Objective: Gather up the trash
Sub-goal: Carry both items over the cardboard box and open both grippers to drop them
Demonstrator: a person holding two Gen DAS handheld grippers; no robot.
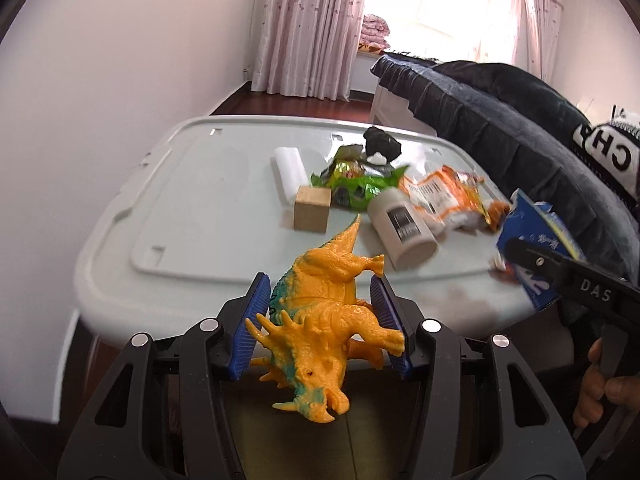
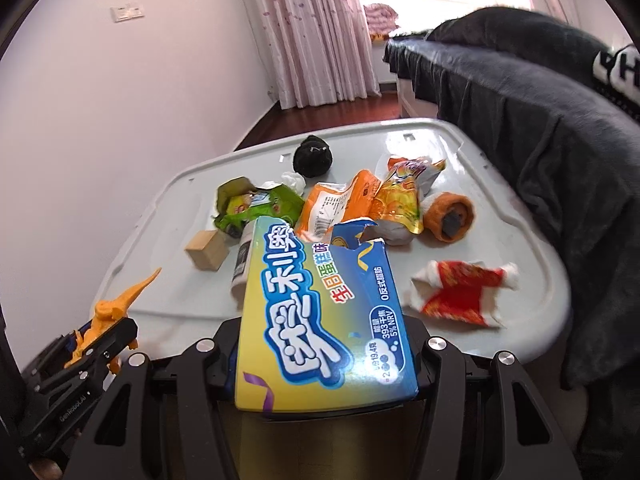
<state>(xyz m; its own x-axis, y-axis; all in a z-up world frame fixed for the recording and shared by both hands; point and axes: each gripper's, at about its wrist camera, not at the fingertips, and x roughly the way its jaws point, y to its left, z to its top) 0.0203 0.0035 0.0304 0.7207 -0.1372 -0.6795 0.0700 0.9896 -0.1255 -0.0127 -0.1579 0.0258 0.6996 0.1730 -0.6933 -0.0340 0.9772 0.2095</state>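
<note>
Over the near edge of the grey lid (image 1: 120,216), both grippers are carrying loads: left gripper (image 1: 320,312) is clamping an orange dinosaur toy (image 1: 320,320), right gripper (image 2: 324,364) is clamping a torn blue snack box (image 2: 320,312). So 2 items are lifted; no bin is showing in either view. Most of the pile is waiting on the lid: green wrapper (image 2: 260,208), orange wrappers (image 2: 360,204), red wrapper (image 2: 460,292), white tissue (image 2: 294,180), white bottle (image 1: 402,228), wooden block (image 1: 312,214), black lump (image 2: 312,156). Early stage, I'd judge. Room is showing pink curtains (image 1: 308,28), a dark blanket (image 1: 500,128) lying just beside the lid, wood floor (image 1: 256,104).
</note>
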